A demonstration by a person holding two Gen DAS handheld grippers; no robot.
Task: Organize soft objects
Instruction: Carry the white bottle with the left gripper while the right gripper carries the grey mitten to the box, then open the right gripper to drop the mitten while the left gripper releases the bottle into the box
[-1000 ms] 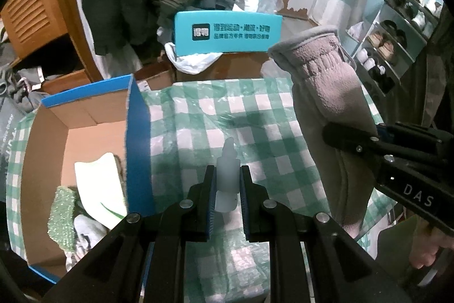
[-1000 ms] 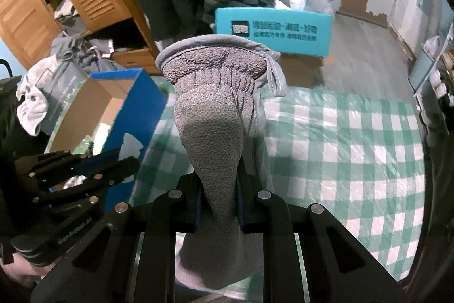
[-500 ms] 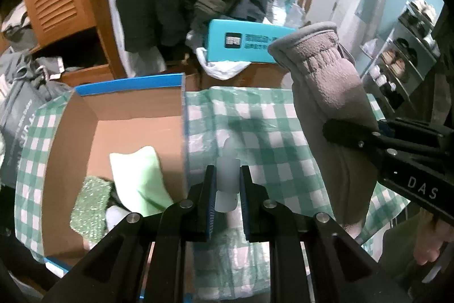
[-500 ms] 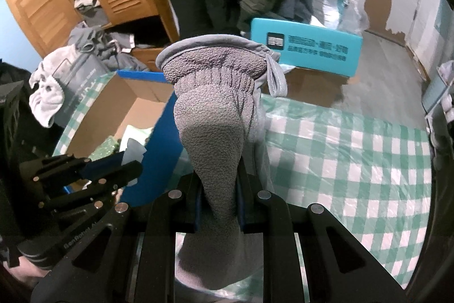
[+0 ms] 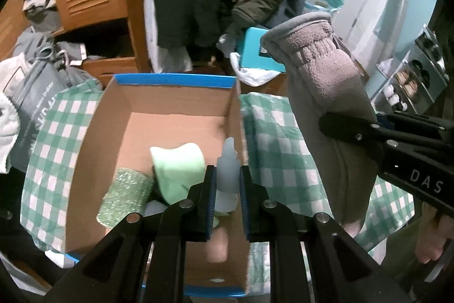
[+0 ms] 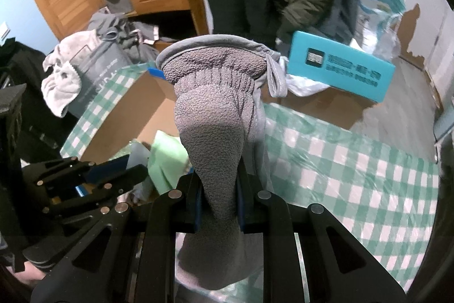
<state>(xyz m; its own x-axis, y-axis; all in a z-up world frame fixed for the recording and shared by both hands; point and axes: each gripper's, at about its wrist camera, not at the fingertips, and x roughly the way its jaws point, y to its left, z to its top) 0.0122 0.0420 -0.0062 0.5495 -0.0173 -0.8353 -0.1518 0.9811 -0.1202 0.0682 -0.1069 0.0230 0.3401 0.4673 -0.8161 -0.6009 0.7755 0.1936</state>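
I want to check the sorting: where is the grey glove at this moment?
The grey glove is pinched in the right gripper, hanging above the checked tablecloth just right of the cardboard box.

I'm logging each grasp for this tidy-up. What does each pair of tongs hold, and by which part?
Left tongs: a small pale soft piece, pinched at its lower half. Right tongs: a grey fleece glove, gripped mid-length, cuff up.
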